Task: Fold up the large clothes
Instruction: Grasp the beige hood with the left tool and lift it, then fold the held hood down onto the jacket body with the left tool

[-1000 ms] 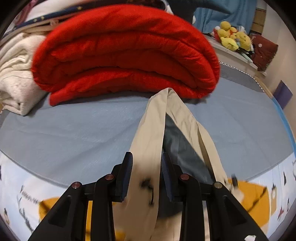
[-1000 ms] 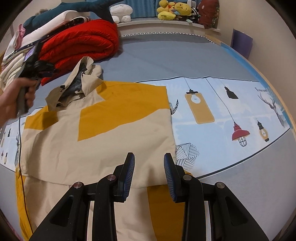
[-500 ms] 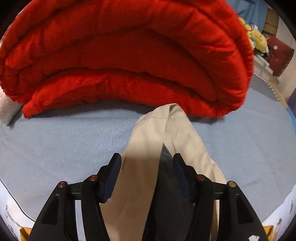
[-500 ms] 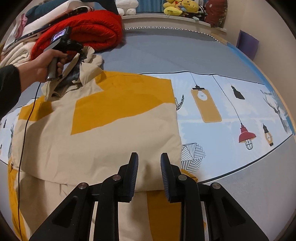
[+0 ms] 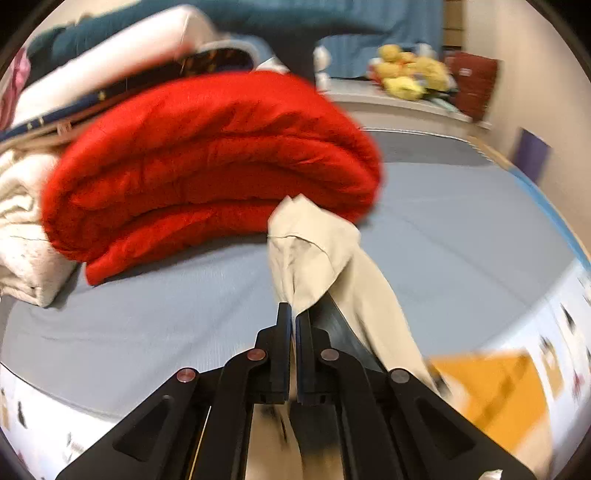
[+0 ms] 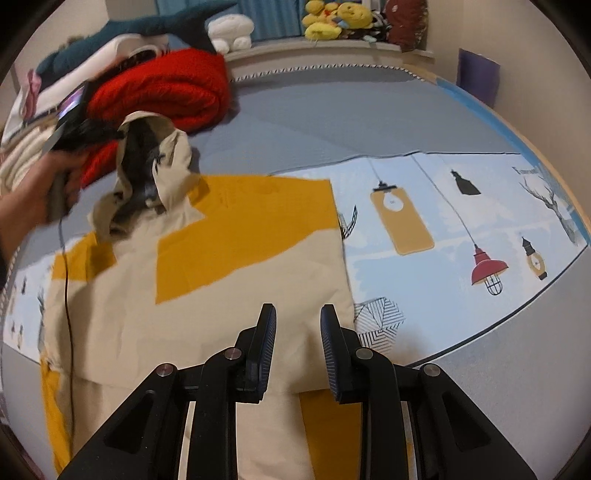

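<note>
A beige and mustard-yellow hooded jacket [image 6: 236, 266] lies folded on the bed, sleeves tucked in. Its beige hood with dark lining [image 6: 151, 162] is lifted off the bed at the far left. My left gripper [image 5: 293, 314] is shut on the hood [image 5: 314, 243], which hangs over its fingertips; in the right wrist view the left gripper [image 6: 110, 134] is held in a hand. My right gripper [image 6: 298, 314] is open and empty, hovering over the jacket's near right edge.
A folded red blanket [image 5: 207, 158] lies just behind the hood, with cream and white bedding [image 5: 22, 229] stacked to its left. Plush toys [image 6: 332, 22] sit on the headboard shelf. The printed bedsheet [image 6: 443, 221] spreads to the right.
My left gripper has closed on the hood and lifted it, pulling back from the red blanket. My right gripper has opened a little wider and stayed over the jacket's edge.
</note>
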Demonstrator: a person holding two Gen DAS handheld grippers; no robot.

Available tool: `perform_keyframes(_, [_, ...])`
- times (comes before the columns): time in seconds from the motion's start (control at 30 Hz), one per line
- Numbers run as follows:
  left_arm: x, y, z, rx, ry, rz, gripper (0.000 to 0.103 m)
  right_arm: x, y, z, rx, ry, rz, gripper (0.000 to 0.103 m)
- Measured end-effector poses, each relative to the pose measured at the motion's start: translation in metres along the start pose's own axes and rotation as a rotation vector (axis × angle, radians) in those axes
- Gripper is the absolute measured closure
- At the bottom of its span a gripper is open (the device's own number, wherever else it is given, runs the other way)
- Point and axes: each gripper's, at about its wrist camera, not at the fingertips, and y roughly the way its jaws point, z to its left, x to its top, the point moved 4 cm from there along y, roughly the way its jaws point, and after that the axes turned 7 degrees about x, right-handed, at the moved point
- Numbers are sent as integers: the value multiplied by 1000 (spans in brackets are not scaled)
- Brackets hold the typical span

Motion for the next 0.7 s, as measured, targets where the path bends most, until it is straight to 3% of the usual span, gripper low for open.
perform_keyframes(0.17, [-55,-117,-24,-88,77,-78,103,4,-24,11,75,12,-54,77])
perform_keyframes(0.23, [-94,-172,-36,-96,123,-119,103,7,-33,15,104,25,-82,77])
perform_keyframes(0.27, [-105,-187,-38,-106,117,-121,103,8,-39,17,129,39,-98,77])
perform_keyframes(0.37, [-177,-234,-40,-103,55,-98,103,12,-52,27,202,60,-139,76])
perform_keyframes(0.5, [-252,-223,-42,-151,-36,92,101,12,-63,39,303,87,-182,67])
perform_keyframes(0.57, [-268,-221,-34,-198,-73,125,97,8,-59,44,344,113,-167,60])
perform_keyframes(0.63, [-268,-218,-24,-212,-129,175,83,-1,-46,50,380,136,-108,60])
perform_keyframes(0.7, [-263,-209,-4,-285,-269,178,69,-10,-30,53,396,159,-53,60])
